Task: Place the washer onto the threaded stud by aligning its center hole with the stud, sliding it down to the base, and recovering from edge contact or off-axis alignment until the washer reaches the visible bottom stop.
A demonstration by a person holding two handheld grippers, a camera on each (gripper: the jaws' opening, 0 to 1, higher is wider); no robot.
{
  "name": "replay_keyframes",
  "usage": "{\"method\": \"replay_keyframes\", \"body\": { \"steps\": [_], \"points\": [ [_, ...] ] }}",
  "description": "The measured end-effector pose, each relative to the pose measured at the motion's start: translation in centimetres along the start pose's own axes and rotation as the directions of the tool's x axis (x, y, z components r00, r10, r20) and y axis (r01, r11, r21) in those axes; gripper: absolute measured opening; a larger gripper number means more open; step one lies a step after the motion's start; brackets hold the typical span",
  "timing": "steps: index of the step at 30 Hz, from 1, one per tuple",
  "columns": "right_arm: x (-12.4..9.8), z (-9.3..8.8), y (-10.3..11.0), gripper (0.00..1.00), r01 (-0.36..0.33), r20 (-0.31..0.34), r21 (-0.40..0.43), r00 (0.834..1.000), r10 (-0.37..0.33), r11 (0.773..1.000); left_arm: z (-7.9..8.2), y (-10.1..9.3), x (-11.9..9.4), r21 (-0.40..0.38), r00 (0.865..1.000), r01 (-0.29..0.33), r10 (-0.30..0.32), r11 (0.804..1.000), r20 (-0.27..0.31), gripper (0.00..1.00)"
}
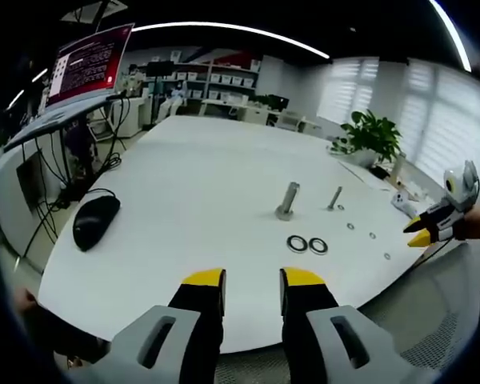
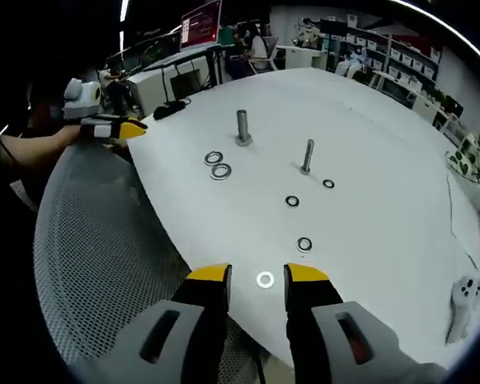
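Landmark: thick threaded stud [image 1: 288, 200], upright on its base on the white tabletop [image 1: 200, 184]; same stud in the right gripper view [image 2: 242, 127].

Thin stud [image 1: 334, 198], upright, beside the thick stud and apart from it; also in the right gripper view [image 2: 307, 157].

Pair of dark-ringed washers [image 1: 307, 244], flat on the tabletop, just in front of the thick stud toward the left gripper, lying side by side and apparently touching; seen again in the right gripper view [image 2: 217, 165].

Small washers, loose and flat on the tabletop: one near the thin stud's foot [image 2: 328, 184]; one farther out from the studs [image 2: 292, 201]; one farther still [image 2: 304, 245]; bright washer [image 2: 265, 279] nearest the tabletop edge, lying between the right gripper's yellow tips as that view shows it, whether touched cannot be told; no washer on either stud.

Left gripper [image 1: 252, 282]: jaws parted, nothing between them, held short of the tabletop edge, well apart from the thick stud; visible in the right gripper view [image 2: 132, 128] in a person's hand.

Right gripper [image 2: 258, 276]: jaws parted, gripping nothing; visible in the left gripper view [image 1: 420, 232] at the tabletop edge.

Computer mouse [image 1: 94, 221], black, on the tabletop well away from the thick stud; potted plant [image 1: 371, 136] beyond the studs; mesh chair seat [image 2: 104, 264] beside the tabletop edge.
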State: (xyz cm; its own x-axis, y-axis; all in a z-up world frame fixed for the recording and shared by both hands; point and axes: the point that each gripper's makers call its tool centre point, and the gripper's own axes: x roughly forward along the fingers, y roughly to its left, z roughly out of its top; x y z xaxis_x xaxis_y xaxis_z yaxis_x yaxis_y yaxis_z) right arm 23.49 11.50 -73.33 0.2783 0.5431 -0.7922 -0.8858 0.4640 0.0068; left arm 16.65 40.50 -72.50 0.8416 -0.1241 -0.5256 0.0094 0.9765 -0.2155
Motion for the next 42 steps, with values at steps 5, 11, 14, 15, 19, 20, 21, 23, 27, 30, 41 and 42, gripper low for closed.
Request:
{"method": "replay_keyframes", "body": {
  "steps": [5,11,14,15,19,20,21,23,27,30,41,42],
  "points": [
    [1.3,2.8,0.5,0.29,-0.065,-0.013,-0.119,0.998,0.064,0.991,-0.3,0.0,0.1,-0.002,1.0,0.005,-0.005,1.0,-0.017,0.23],
    [3.1,5.5,1.6,0.3,-0.153,-0.047,-0.193,0.988,0.147,0.969,-0.2,-0.2,0.0,-0.012,1.0,0.012,-0.012,1.0,-0.014,0.2],
    [3.8,6.2,2.2,0.31,-0.169,-0.06,-0.226,0.985,0.159,0.959,0.1,-0.3,0.1,-0.011,1.0,0.019,-0.019,1.0,-0.001,0.22],
    [4.2,6.3,2.6,0.31,-0.19,-0.078,-0.255,0.981,0.175,0.948,-0.3,-0.2,0.1,-0.001,1.0,0.011,-0.011,1.0,-0.022,0.21],
    [4.7,6.4,2.8,0.32,-0.221,-0.11,-0.287,0.974,0.197,0.932,-0.3,-0.2,0.1,-0.002,1.0,0.009,-0.009,1.0,-0.024,0.21],
    [4.8,6.3,2.8,0.33,-0.227,-0.117,-0.287,0.973,0.201,0.931,-0.4,-0.1,0.1,-0.005,1.0,0.007,-0.007,1.0,-0.029,0.21],
    [5.0,6.2,2.8,0.33,-0.241,-0.129,-0.287,0.969,0.212,0.927,-0.5,-0.1,0.1,-0.006,0.999,0.007,-0.007,1.0,-0.034,0.2],
    [5.3,5.8,2.8,0.33,-0.253,-0.149,-0.288,0.964,0.218,0.924,-0.5,0.0,0.0,-0.013,1.0,-0.003,0.002,1.0,-0.028,0.19],
    [6.1,5.3,2.8,0.33,-0.257,-0.193,-0.329,0.96,0.202,0.909,-0.4,0.0,0.1,-0.018,1.0,0.001,-0.001,1.0,-0.023,0.18],
    [6.8,5.2,3.2,0.34,-0.276,-0.232,-0.368,0.952,0.199,0.888,-0.7,-0.1,0.2,-0.014,0.999,0.004,-0.005,1.0,-0.045,0.17],
    [10.3,6.3,4.9,0.36,-0.328,-0.316,-0.445,0.928,0.197,0.833,-1.7,0.1,0.3,-0.04,0.996,0.0,-0.004,0.999,-0.094,0.16],
    [10.5,6.5,4.9,0.36,-0.328,-0.319,-0.446,0.928,0.194,0.833,-1.8,0.1,0.3,-0.04,0.995,0.0,-0.004,0.999,-0.096,0.16]
  ]
}}
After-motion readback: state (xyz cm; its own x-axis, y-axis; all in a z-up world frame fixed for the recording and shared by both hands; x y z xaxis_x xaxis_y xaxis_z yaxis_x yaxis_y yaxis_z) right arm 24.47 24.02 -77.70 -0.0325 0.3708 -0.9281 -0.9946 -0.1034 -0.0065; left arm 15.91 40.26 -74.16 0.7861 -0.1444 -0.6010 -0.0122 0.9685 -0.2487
